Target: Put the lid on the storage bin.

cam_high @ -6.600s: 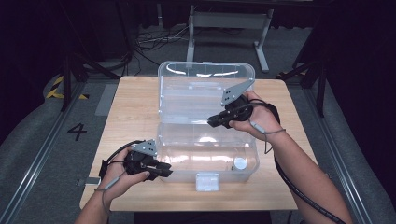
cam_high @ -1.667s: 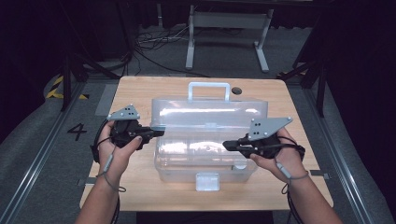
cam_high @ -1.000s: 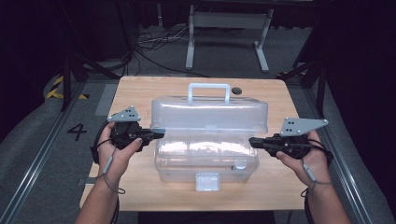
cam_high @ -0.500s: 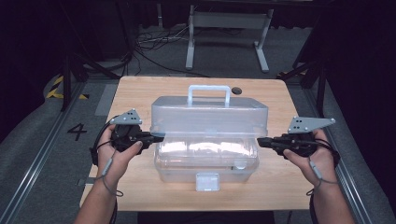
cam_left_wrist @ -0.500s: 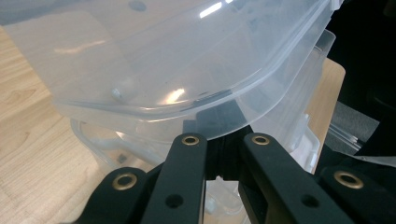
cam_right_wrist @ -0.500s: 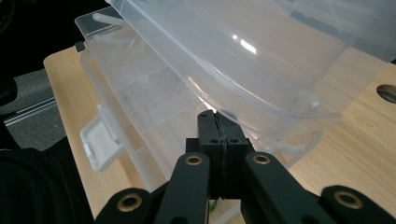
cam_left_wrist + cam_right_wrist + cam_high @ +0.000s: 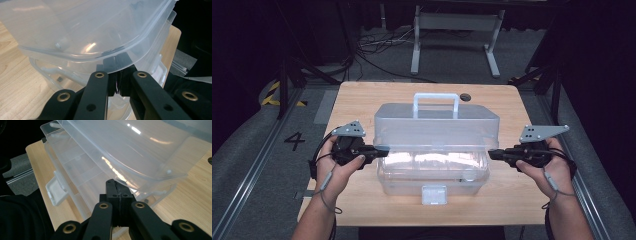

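Note:
A clear plastic toolbox stands mid-table: its base (image 7: pixel 434 175) has a white latch (image 7: pixel 434 194) at the front, and its lid (image 7: pixel 437 125) with a white handle (image 7: pixel 435 102) hangs low over the base, still ajar. My left gripper (image 7: pixel 384 150) is shut at the box's left end, its tips (image 7: pixel 117 62) tucked just beneath the lid's rim (image 7: pixel 75 53). At the right end my right gripper (image 7: pixel 491 154) is shut too, its tips (image 7: pixel 115 183) just below the lid's edge (image 7: pixel 140 178) and over the base (image 7: pixel 75 167). Nothing shows between either pair of jaws.
The wooden table (image 7: pixel 362 100) has a small dark round hole (image 7: pixel 465 97) behind the box. Its edges drop to grey floor with rails on both sides. A metal stand (image 7: pixel 457 30) and cables lie beyond the far edge.
The lid has swung down from upright to nearly onto the base. My right gripper left the lid and moved out to the box's right end; the left rose to the lid's left rim.

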`<state>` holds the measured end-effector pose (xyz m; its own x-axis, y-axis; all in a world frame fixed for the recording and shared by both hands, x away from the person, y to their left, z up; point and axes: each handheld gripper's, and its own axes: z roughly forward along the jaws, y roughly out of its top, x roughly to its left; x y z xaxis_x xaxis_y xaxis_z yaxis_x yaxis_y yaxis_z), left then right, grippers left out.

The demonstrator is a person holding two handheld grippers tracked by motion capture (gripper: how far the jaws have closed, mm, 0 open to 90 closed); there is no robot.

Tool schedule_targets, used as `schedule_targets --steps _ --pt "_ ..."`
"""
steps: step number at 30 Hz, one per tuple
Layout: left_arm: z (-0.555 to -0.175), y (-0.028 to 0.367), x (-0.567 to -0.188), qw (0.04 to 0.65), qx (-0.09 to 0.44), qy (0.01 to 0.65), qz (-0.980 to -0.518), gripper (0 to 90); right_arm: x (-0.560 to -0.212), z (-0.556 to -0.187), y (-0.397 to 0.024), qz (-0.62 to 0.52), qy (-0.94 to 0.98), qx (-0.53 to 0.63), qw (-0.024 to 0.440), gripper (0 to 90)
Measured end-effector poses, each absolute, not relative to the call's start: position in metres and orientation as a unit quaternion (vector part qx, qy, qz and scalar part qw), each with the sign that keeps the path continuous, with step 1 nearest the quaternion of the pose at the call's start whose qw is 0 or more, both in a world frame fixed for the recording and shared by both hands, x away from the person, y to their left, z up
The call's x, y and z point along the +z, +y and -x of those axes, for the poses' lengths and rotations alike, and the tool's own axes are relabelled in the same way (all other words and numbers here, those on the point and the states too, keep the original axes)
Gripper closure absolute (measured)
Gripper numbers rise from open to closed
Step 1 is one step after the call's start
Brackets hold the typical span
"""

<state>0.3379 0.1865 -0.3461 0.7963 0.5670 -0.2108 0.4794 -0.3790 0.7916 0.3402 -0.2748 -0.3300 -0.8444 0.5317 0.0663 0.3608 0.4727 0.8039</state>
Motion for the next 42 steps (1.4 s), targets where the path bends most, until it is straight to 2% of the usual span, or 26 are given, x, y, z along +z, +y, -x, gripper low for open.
schedule_targets --steps 7,42 --pt "-0.335 0.187 -0.348 0.445 0.042 0.317 -0.836 84.6 -0.330 -0.340 -0.275 -0.262 0.858 0.432 0.087 90.0" --pt "-0.331 0.223 -0.352 0.436 0.040 0.352 -0.827 87.2 -0.336 -0.339 -0.278 -0.272 0.875 0.394 0.067 90.0"
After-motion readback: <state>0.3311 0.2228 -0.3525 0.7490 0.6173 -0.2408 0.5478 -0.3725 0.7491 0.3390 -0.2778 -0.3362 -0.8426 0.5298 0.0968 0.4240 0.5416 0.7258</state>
